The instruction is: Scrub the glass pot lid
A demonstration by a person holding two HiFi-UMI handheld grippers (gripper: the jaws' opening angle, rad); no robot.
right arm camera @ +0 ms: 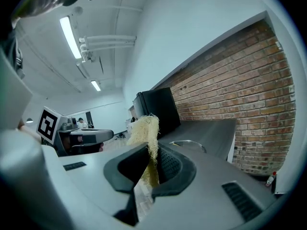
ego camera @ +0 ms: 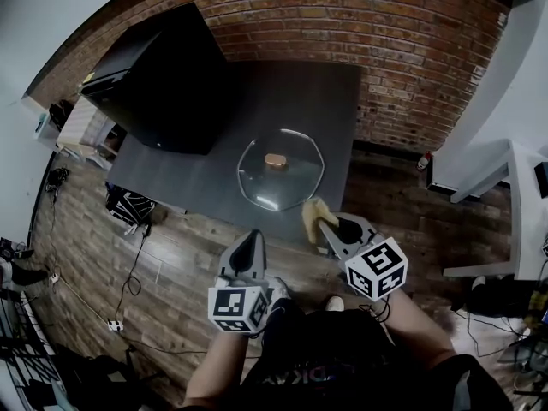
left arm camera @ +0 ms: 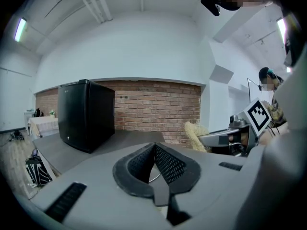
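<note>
A brick wall (ego camera: 342, 15) backs a dark table (ego camera: 342, 101). A black fridge (ego camera: 163, 84) stands on the table, left of and behind the glass lid (ego camera: 291, 185), well apart from it. The lid lies flat, knob up, near the table's front edge.

The left gripper (ego camera: 250, 240) hangs in front of the lid, off the table, its jaws pressed together on nothing. The right gripper (ego camera: 336, 229), in front of the lid and to its right, is clamped on a yellow scrubber (ego camera: 312, 215) that has not reached the glass.

Scrubbing looks about to begin. The scrubber must go forward and down onto the glass. Nothing blocks the way, but the loose lid may slide unless the left gripper steadies it.
</note>
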